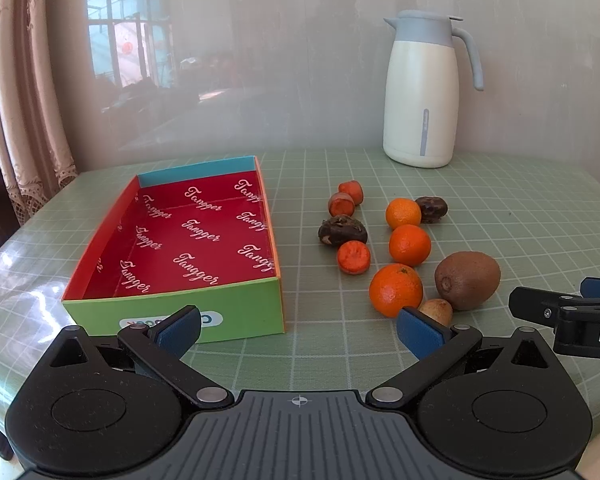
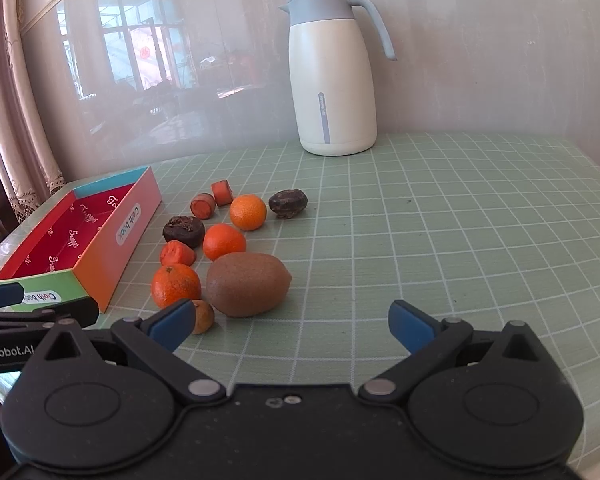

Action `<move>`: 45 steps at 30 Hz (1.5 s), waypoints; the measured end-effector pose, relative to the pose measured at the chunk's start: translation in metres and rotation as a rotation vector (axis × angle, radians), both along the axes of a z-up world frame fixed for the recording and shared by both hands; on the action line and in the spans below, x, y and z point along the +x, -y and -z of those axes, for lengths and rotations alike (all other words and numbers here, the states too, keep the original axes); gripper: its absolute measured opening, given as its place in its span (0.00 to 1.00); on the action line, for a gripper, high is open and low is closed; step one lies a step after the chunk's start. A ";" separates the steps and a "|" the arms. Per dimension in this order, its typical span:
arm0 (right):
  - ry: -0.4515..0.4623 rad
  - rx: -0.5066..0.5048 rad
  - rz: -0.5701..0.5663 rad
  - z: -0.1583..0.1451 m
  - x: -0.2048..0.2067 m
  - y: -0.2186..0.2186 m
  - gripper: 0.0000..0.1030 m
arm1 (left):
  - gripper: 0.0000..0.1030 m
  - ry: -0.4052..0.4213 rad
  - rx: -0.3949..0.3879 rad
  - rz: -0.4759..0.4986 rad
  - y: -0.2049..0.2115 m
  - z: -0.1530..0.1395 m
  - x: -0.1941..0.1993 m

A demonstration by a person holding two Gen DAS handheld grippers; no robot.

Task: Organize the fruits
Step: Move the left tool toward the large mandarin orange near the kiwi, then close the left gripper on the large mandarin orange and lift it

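Note:
An empty box with a red printed floor (image 1: 192, 236) lies on the left of the table; it also shows in the right wrist view (image 2: 72, 236). Loose fruit lies to its right: three tangerines (image 1: 396, 289) (image 2: 176, 285), a brown kiwi (image 1: 467, 280) (image 2: 248, 284), a small tan fruit (image 1: 438, 310) (image 2: 202, 316), orange carrot-like chunks (image 1: 353, 257) (image 2: 177, 253) and dark brown pieces (image 1: 342, 231) (image 2: 183, 230). My left gripper (image 1: 298, 330) is open and empty in front of the box corner. My right gripper (image 2: 292, 326) is open and empty just before the kiwi.
A white jug with a grey-blue lid and handle (image 1: 424, 92) (image 2: 332, 76) stands at the back by the glossy wall. A green grid mat (image 2: 440, 220) covers the table. Curtains (image 1: 16, 100) hang at the left.

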State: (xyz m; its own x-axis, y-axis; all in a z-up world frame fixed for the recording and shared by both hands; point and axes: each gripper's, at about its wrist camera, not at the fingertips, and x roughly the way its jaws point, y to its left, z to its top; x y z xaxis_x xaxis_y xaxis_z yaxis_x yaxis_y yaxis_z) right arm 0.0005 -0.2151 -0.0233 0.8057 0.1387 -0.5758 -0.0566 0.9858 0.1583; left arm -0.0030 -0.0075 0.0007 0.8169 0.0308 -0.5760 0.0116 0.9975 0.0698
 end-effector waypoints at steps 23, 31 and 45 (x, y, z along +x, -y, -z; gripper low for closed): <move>0.012 0.023 0.048 -0.001 0.001 0.013 1.00 | 1.00 0.005 0.063 0.078 0.018 0.004 0.007; -0.005 -0.028 0.082 -0.006 -0.001 0.022 1.00 | 1.00 0.003 0.107 0.120 0.028 0.007 0.012; 0.003 -0.007 0.135 -0.006 -0.002 0.038 1.00 | 1.00 0.020 0.167 0.198 0.047 0.014 0.015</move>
